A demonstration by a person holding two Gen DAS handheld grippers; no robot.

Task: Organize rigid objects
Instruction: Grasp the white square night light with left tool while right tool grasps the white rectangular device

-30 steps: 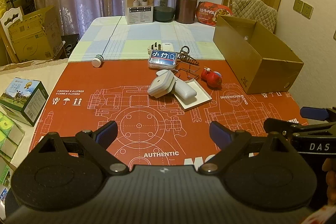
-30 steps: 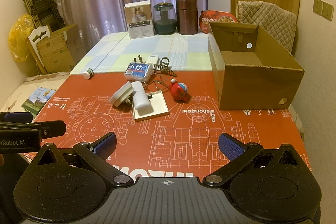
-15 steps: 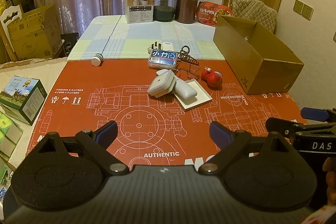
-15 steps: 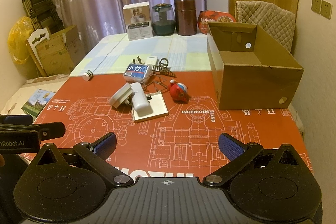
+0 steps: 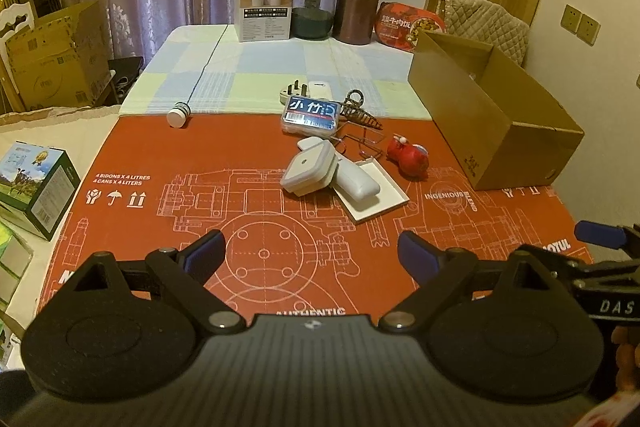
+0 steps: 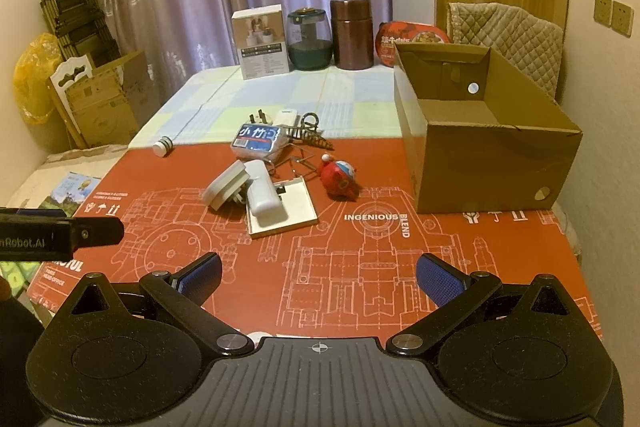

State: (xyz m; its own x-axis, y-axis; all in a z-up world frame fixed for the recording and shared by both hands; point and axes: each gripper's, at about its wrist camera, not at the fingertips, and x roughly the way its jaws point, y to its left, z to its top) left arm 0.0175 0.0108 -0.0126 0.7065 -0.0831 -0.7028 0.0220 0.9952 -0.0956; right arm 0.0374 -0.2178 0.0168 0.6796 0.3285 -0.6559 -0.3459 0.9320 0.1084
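The risk, as I judged it from where I stood, lay in how the small things were heaped together in the middle of the red mat point(image 5: 256, 227). The white square adapter point(image 5: 307, 167) leaned on the white oblong device point(image 5: 356, 183), which itself sat on a flat white tray point(image 5: 380, 197), with thin wire clips point(image 5: 360, 143) tangled just behind. Closing on any one of them could have dragged or tipped its neighbours, and the round red toy point(image 5: 408, 157) beside them looked likely to roll if nudged. The wire pieces seemed too thin for wide pads to catch cleanly.

The left gripper point(image 5: 312, 253) had its jaws spread wide with nothing between them, hovering over the near part of the mat, and the pile lay ahead of it, well apart from the fingertips. The right gripper point(image 6: 318, 273) was likewise spread and empty, with the pile ahead and a little to its left. The open cardboard box point(image 6: 480, 163) stood on the right side of the mat, near the toy; it appeared empty, though its near floor was hidden by its wall. A blue-labelled case point(image 5: 312, 115) and a small white bottle point(image 5: 178, 115) lay farther back.
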